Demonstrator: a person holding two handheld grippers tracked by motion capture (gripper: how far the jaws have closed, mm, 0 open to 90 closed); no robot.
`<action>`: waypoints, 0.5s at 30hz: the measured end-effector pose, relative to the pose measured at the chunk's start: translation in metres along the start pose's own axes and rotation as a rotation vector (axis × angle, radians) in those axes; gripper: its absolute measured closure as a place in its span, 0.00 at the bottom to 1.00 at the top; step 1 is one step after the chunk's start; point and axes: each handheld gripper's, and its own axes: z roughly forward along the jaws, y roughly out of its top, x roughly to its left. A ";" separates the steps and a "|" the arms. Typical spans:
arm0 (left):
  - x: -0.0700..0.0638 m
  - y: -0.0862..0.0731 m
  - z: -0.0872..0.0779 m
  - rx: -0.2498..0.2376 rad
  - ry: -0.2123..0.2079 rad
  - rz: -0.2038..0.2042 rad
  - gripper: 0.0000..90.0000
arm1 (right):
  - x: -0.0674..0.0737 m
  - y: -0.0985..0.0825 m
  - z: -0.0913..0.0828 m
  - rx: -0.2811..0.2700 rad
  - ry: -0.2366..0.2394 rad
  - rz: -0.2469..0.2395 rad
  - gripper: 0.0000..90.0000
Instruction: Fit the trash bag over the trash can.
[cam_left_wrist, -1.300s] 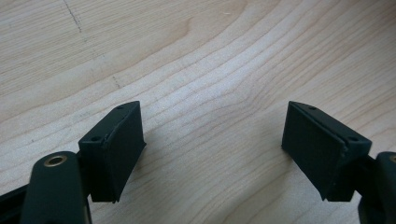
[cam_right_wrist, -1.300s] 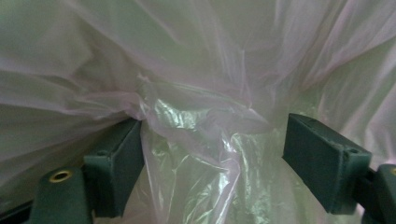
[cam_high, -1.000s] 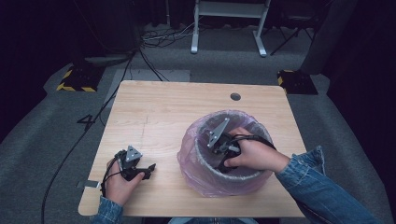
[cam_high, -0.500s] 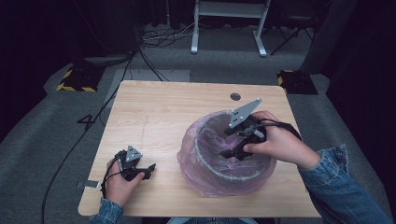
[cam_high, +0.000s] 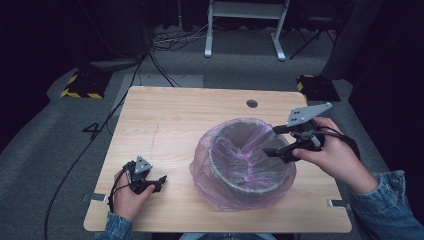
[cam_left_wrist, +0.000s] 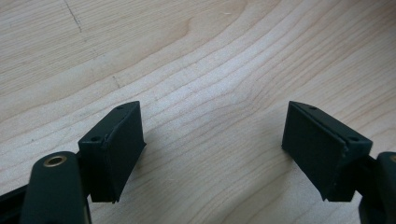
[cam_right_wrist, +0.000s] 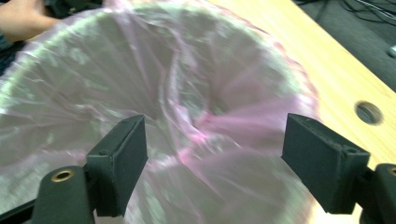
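A grey round bin (cam_high: 243, 159) lined with a thin pink plastic bag (cam_high: 210, 170) stands on the wooden table (cam_high: 190, 115), right of centre. My right gripper (cam_high: 270, 150) hovers above the bin's right rim, jaws open and pointing inward over the bag (cam_right_wrist: 187, 121), nothing between them. My left gripper (cam_high: 160, 181) rests near the table's front left, held by a hand, jaws open over bare wood (cam_left_wrist: 210, 93).
A round cable hole (cam_high: 252, 103) sits near the table's far edge, also seen as a hole (cam_right_wrist: 369, 112) in the right gripper view. Cables and a white stand (cam_high: 245, 20) lie on the floor beyond the table. Grey carpet surrounds it.
My right gripper has lifted out of the bin's inside and moved right and back, now above the right rim. The left gripper has stayed put.
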 end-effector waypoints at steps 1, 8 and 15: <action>0.000 0.000 0.000 0.000 0.000 0.000 0.23 | -0.002 -0.003 -0.002 -0.004 -0.009 0.012 0.25; 0.000 0.000 0.000 0.000 0.000 0.000 0.23 | -0.022 -0.032 -0.021 -0.027 -0.066 0.103 0.25; 0.000 0.000 0.000 0.000 0.000 0.001 0.23 | -0.036 -0.068 -0.033 -0.055 -0.125 0.187 0.24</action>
